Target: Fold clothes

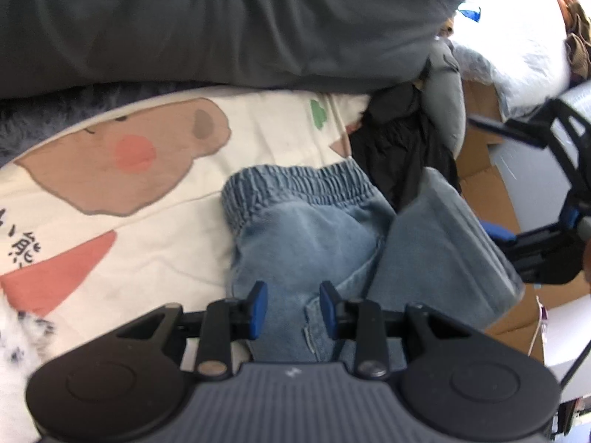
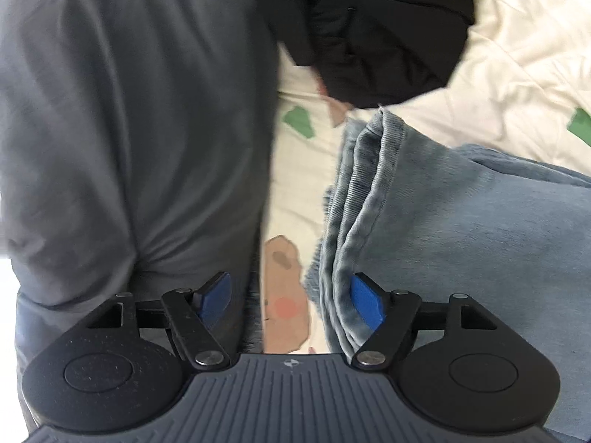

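Light-blue denim jeans (image 1: 306, 229) on cream cartoon-print sheet (image 1: 258, 129), beside dark-grey pillow (image 1: 221, 18).

The jeans (image 2: 461, 229) run off the right edge; the grey pillow (image 2: 129, 110) hides the bedsheet (image 2: 295, 170) beyond them.

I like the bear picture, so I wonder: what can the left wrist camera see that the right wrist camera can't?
Only the left wrist view shows the jeans' stretchy waistband, the bear's big face printed on the sheet, cardboard boxes, and the right gripper from the side. Only the right wrist view shows the stacked edges of the folded denim up close. Both show the jeans, the grey cloth, the black garment and the cream sheet. Both grippers, the left too, are open.
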`<state>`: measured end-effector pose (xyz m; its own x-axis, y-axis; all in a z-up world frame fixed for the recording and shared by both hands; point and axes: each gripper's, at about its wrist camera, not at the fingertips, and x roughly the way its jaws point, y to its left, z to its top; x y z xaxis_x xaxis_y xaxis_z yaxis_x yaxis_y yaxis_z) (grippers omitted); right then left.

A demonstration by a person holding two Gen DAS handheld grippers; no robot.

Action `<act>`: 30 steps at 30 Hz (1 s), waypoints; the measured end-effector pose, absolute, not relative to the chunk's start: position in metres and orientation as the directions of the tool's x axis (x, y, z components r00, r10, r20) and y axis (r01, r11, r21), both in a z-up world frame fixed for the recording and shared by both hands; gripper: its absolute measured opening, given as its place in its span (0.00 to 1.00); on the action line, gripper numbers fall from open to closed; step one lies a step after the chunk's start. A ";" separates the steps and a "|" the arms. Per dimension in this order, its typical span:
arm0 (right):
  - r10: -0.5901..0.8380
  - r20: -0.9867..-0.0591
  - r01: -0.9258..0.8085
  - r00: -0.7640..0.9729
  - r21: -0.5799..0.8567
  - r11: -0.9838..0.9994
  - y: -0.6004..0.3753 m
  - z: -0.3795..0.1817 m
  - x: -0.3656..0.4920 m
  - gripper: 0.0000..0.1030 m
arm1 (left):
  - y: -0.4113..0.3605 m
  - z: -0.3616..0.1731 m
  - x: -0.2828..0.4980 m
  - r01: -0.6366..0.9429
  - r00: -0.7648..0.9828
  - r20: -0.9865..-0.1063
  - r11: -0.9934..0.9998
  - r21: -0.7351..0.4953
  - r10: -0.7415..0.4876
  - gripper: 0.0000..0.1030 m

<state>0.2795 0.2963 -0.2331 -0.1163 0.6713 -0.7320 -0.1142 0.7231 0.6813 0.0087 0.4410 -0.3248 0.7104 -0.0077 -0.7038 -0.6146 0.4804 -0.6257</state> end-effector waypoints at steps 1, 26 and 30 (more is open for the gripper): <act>0.678 -0.725 -0.126 -0.119 0.689 0.714 0.300 -0.229 0.279 0.73 | 0.442 -0.324 0.008 -0.613 0.714 -0.700 0.480 -0.627 -0.004 0.32; 0.559 -0.826 -0.689 0.077 0.361 0.629 0.296 -0.242 0.299 0.63 | 0.454 -0.320 0.006 -0.579 0.787 -0.610 0.448 -0.681 0.090 0.54; 0.533 -0.837 -0.779 0.125 0.250 0.575 0.301 -0.256 0.311 0.59 | 0.451 -0.316 0.009 -0.633 0.739 -0.657 0.492 -0.598 0.152 0.53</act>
